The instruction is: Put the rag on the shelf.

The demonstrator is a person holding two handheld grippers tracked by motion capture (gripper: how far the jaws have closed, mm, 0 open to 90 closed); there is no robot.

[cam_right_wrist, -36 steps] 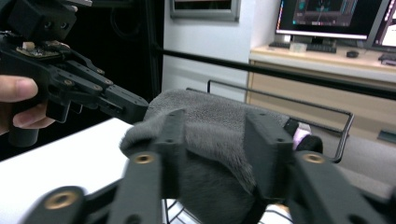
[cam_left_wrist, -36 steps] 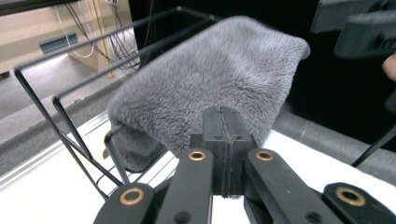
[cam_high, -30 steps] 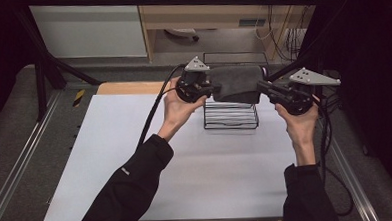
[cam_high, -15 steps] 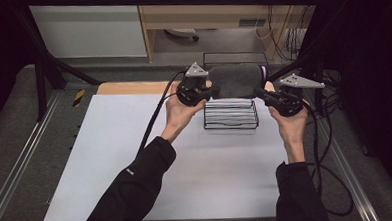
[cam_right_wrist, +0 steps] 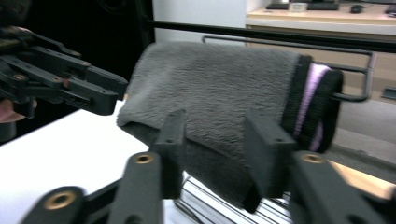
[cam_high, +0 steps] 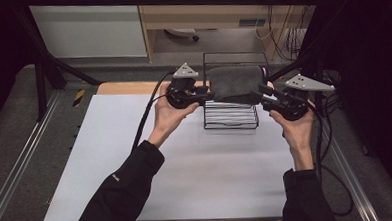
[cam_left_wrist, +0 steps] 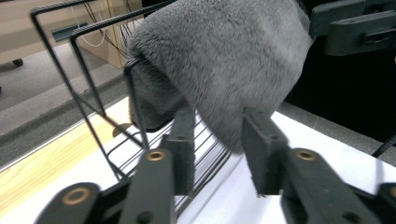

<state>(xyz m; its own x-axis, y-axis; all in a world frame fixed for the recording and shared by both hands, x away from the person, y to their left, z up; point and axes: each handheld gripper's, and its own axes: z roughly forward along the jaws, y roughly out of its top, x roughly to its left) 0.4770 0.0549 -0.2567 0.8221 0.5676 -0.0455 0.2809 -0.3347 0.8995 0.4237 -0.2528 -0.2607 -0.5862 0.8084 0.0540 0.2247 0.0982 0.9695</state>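
On a white tabletop (cam_high: pixel 186 166), a grey fleecy towel (cam_high: pixel 235 82) is draped over the top bar of a black wire rack (cam_high: pixel 232 116), its long axis running between the grippers. The left gripper (cam_high: pixel 206 92) and right gripper (cam_high: pixel 257 95), jaws just opened, are parted at opposite ends, nothing gripped.

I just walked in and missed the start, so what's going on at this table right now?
A person holds a gripper in each hand at either end of a grey fleecy towel draped over the top bar of a black wire rack on the white table. The left gripper and right gripper have both just been opening; their jaws stand apart at the towel's ends, no longer pinching it. A lilac cloth hangs on the rack beside the towel.
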